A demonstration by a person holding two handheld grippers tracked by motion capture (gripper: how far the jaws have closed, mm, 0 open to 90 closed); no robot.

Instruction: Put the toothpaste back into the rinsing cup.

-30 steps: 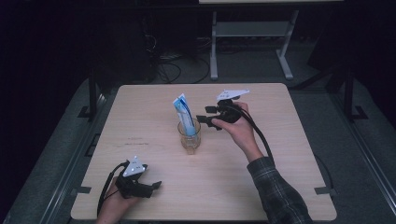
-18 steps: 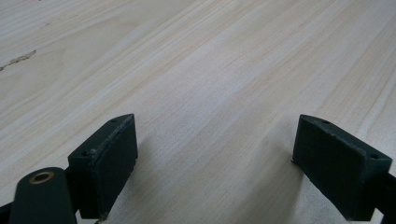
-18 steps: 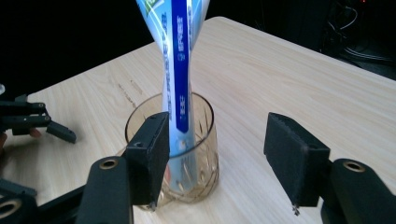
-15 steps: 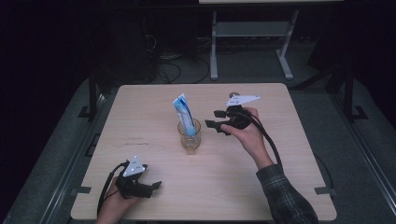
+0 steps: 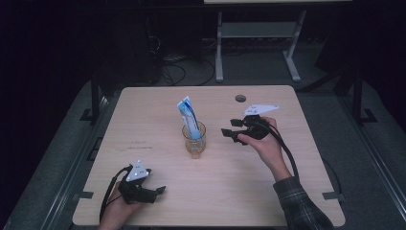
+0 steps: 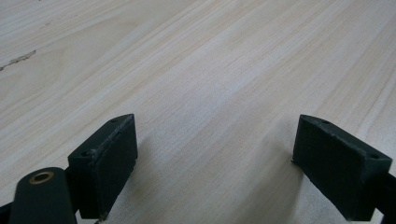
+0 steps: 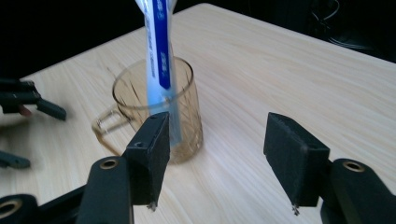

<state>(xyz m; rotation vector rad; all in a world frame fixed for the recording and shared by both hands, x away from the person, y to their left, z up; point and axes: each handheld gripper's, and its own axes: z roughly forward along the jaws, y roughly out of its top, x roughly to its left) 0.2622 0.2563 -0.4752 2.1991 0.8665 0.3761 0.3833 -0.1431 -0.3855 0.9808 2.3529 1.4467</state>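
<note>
Clear glass mug (image 5: 194, 139) with a handle sits near the middle of your light wooden table (image 5: 153, 105), upright. Glass is ribbed or cut in lines, slightly amber tint in the right gripper view. A blue-and-white toothpaste tube (image 5: 188, 115) stands in the mug, leaning back-left, flat crimped end up, a dark blue stripe down its white face. Print on it too small to read.

Your right gripper (image 5: 229, 129) is just right of the mug, not touching it, jaws apart and empty; grey triangular plate on top, cable trailing back along your plaid sleeve (image 5: 299, 206). In its own view the black, blocky, matte pads (image 7: 154, 154) frame the mug from the side.

Your left gripper (image 5: 155, 190) is at the near-left table edge, well apart from the mug, low over bare wood, jaws wide apart, nothing between. Its view: pale straight grain, one small dark scuff mark (image 6: 16, 59) top left.
</note>
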